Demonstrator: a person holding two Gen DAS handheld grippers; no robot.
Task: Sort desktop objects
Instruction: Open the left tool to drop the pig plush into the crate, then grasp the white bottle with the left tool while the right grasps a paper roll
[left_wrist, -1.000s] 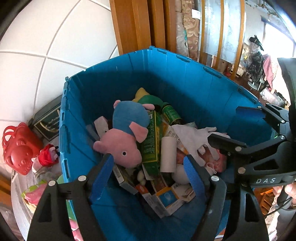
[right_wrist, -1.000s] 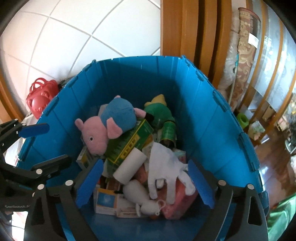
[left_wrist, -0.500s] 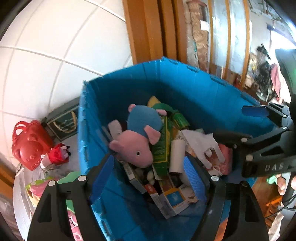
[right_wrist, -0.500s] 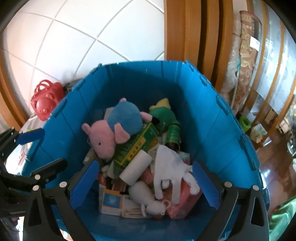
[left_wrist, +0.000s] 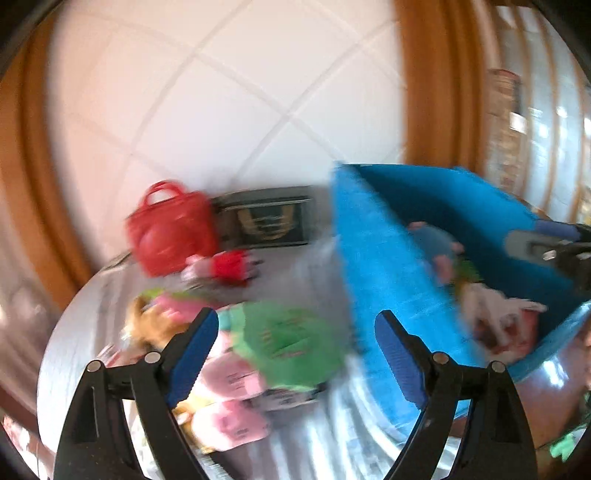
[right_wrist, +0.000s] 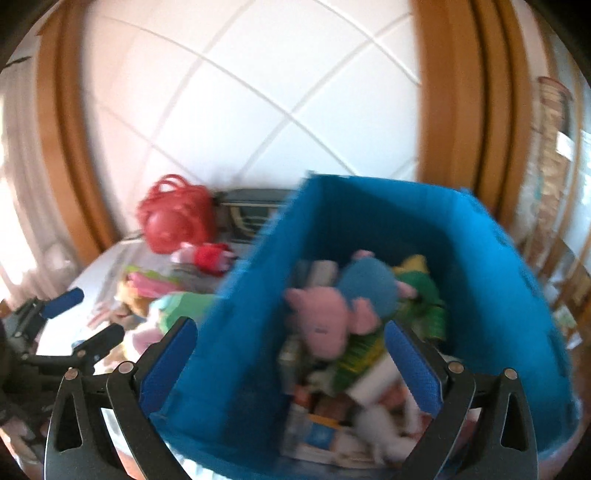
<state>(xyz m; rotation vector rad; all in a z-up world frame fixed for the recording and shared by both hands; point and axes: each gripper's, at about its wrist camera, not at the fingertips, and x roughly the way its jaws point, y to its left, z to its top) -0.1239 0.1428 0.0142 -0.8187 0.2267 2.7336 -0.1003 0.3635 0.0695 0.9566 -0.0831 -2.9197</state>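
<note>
step: get next toy | left gripper (left_wrist: 295, 350): jaws opening, nothing in them | right gripper (right_wrist: 291, 358): spread wide, nothing in it | tip: go slow to green toy (left_wrist: 291, 339), 12 o'clock, miss bin (left_wrist: 388, 280) at 2

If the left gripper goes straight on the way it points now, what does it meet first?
Probably the green packet lying between the open, empty jaws of the left gripper, beside the blue bin. The picture is blurred, so depth is uncertain.

Home: tiled wall (right_wrist: 258, 92), plush toys (right_wrist: 325, 317).
</note>
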